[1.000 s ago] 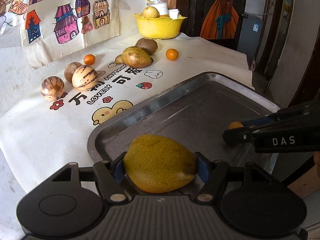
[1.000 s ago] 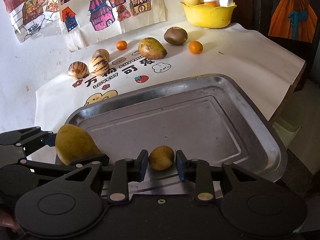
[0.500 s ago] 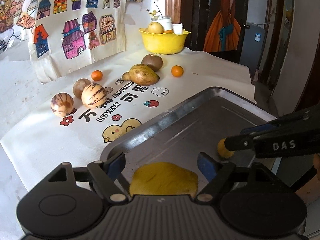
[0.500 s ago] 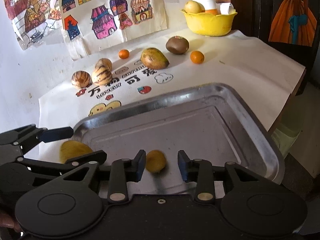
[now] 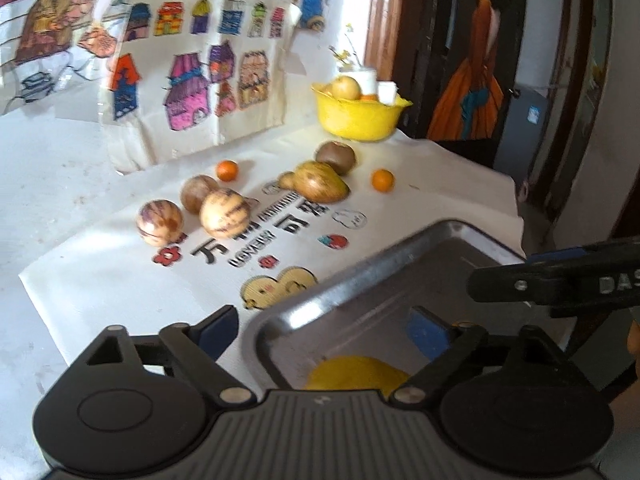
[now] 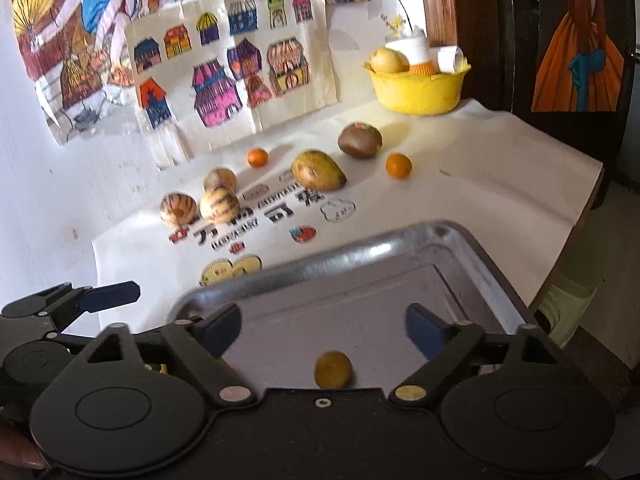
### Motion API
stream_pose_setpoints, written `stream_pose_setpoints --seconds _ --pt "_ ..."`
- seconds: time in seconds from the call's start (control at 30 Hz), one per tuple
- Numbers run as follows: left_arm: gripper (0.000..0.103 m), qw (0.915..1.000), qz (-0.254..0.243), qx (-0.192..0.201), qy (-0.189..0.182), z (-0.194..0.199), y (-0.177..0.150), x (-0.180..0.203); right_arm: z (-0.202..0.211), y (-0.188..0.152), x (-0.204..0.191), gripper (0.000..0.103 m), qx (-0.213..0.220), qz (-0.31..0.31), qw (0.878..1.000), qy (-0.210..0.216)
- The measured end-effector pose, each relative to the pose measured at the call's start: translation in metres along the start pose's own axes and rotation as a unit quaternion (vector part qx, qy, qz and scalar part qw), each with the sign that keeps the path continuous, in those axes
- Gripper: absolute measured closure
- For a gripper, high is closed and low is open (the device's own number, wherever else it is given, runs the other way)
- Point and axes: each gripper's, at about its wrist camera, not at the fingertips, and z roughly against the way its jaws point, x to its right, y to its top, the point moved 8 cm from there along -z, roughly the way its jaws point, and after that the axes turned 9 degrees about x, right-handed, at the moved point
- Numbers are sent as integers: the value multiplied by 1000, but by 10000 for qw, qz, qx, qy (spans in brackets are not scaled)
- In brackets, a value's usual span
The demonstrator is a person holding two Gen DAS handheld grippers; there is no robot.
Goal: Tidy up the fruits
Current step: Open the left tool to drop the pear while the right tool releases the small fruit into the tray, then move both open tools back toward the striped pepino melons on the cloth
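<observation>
On the tray [image 6: 360,256]: pear [image 5: 356,372], small fruit [image 6: 333,369] dropped. Both claws [image 5: 320,328] [image 6: 322,326] just opened, spread, empty. Eight fruits left at 12 o'clock on tabletop [image 6: 480,184].

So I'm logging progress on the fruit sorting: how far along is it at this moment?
Early. Two fruits lie in the metal tray: a large yellow mango and a small yellow fruit. Nothing is in hand: the left hand-held gripper and the right hand-held gripper have just been opening, pads clear of both. Left on the cloth: three striped melons, another mango, a brown fruit and two small oranges.
</observation>
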Motion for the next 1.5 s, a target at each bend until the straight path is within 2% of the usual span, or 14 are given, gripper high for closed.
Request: stream_pose_setpoints --seconds 0.17,0.37,0.43,0.53,0.6,0.67,0.73,0.83,0.97,1.13,1.33,1.5 --pt "2 9995 225 80 226 1 11 -26 7 15 -12 1 179 -131 9996 144" --pt "1 9982 523 148 235 2 20 -48 12 31 -24 1 320 -402 9978 425" --pt "1 9968 748 249 129 4 23 -55 12 33 -28 1 299 -598 9957 641" --pt "1 9934 1093 348 63 8 27 -67 17 39 -32 0 426 -1115 9856 1200" --pt "1 9938 1074 250 102 6 27 -72 20 44 -38 0 527 -1301 9787 1500" --pt "0 9960 832 64 312 4 27 -75 24 48 -45 0 685 -1254 9767 1602" --pt "0 9954 829 -69 473 2 26 -80 25 50 -54 0 583 -1174 9767 1699" --pt "0 9933 962 -158 628 2 24 -89 22 50 -62 0 339 -1052 9817 1550" --pt "0 9928 631 -178 998 4 25 -95 18 51 -65 0 340 -823 9887 1202" --pt "0 9920 834 -140 937 9 27 -105 12 56 -76 0 354 -450 9935 984" --pt "0 9903 833 -103 1105 8 32 -118 4 66 -90 0 699 62 9955 634" --pt "0 9896 867 -80 1141 3 35 -128 -10 67 -104 0 611 211 9951 745"
